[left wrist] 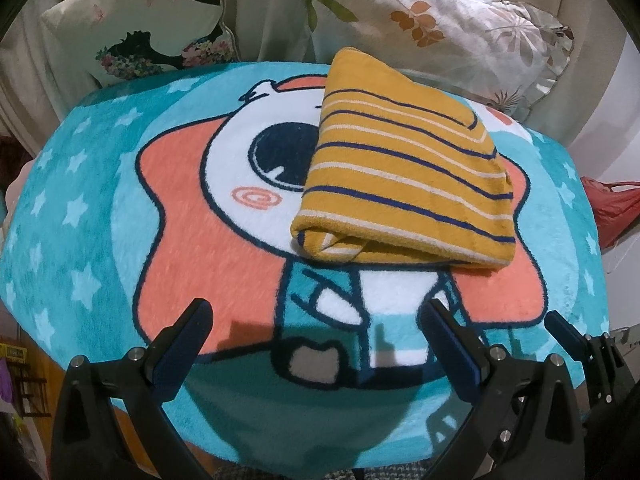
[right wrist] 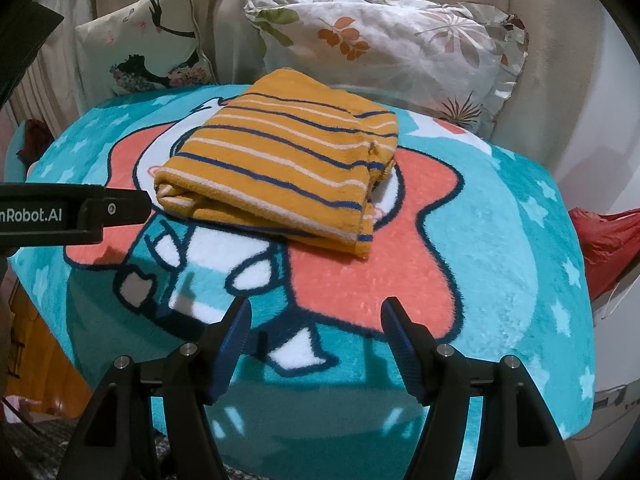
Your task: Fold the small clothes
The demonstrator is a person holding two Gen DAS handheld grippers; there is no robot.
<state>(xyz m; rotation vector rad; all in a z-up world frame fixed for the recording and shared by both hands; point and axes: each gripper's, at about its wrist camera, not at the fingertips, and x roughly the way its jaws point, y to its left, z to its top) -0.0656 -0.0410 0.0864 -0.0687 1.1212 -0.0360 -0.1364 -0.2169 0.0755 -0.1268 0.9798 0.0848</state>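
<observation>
A mustard-yellow garment with navy and white stripes (left wrist: 404, 184) lies folded in a thick rectangle on a turquoise cartoon blanket (left wrist: 80, 200). It also shows in the right wrist view (right wrist: 280, 160), on the blanket (right wrist: 500, 240). My left gripper (left wrist: 316, 320) is open and empty, hovering over the blanket in front of the garment's near folded edge. My right gripper (right wrist: 316, 320) is open and empty, also short of the garment. The right gripper's fingers (left wrist: 568, 332) show at the lower right of the left view. The left gripper's body (right wrist: 72, 214) enters the right view from the left.
Two printed cushions (left wrist: 160, 20) (left wrist: 440, 28) lean against a beige backrest behind the blanket. A red plastic bag (right wrist: 600, 240) lies off the blanket's right edge. An orange wooden surface (left wrist: 24, 360) shows below the blanket's left edge.
</observation>
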